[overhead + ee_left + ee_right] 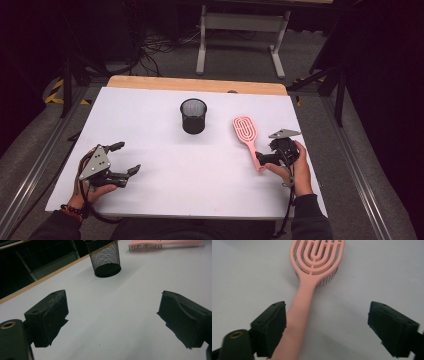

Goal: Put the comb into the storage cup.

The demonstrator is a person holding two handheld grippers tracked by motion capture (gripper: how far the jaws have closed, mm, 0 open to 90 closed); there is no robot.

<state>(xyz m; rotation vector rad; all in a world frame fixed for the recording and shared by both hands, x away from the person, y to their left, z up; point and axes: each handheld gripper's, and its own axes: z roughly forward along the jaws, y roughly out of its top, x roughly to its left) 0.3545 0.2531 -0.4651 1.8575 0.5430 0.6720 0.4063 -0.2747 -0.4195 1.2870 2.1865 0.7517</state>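
A pink hairbrush [246, 131] lies bristles down on the white table [200, 195], right of centre, with its handle pointing toward me. My right gripper [265, 154] is at the handle's end. In the right gripper view its jaws stand open [327, 322], and the hairbrush [312, 277] handle runs between them, close against the left jaw and far from the right one. A black mesh cup [193, 116] stands upright near the table's middle back. My left gripper [129, 157] rests open at the front left with nothing between its jaws [112, 315]. It faces the mesh cup [105, 257] and the hairbrush [150, 244].
A wooden strip [197, 85] runs along the table's far edge. Behind it stands a grey metal desk frame [240, 30] among cables on the floor. Metal rails [40, 165] run along both sides of the table.
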